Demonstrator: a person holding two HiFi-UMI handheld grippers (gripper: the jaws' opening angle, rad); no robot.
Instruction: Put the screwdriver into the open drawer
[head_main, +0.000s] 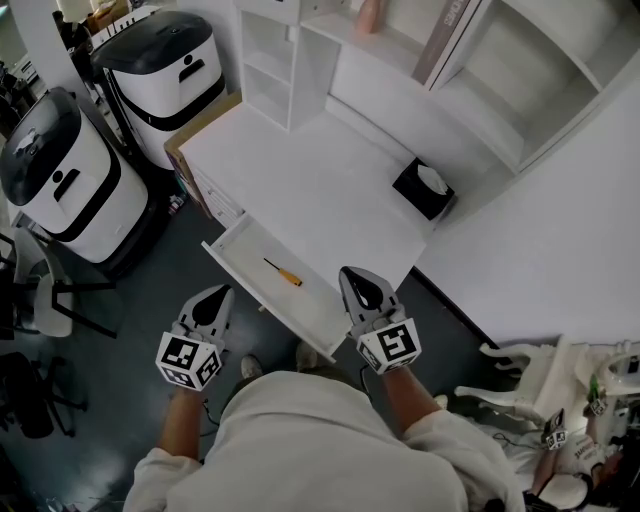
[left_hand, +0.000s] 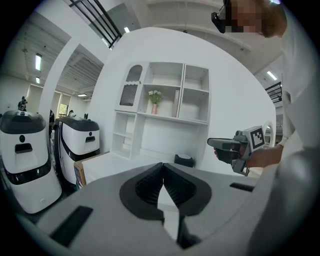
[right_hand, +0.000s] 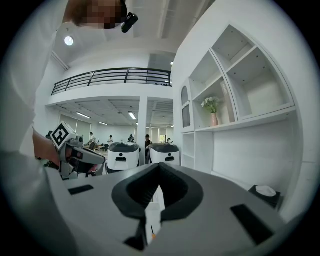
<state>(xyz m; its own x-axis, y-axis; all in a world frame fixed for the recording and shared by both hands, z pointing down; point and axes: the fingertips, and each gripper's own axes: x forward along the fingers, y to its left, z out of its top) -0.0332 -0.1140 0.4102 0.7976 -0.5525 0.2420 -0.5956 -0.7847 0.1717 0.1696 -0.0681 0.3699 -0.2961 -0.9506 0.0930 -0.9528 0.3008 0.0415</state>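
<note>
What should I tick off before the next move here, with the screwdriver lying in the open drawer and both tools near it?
1. Screwdriver inside the drawer: ok. It lies flat on the drawer floor, apart from the walls.
2. Drawer pulled out of the desk: ok.
3. Left tool empty: ok. Its jaws are together with nothing between them.
4. Right tool empty: ok. Its jaws are together with nothing between them.
5. Tools clear of the drawer: cannot tell. In the head view the right tool overlaps the drawer's near right corner, and its height above the drawer does not show.
6. Desk top clear of loose items near the drawer: ok. Only a tissue box sits at its far side.
</note>
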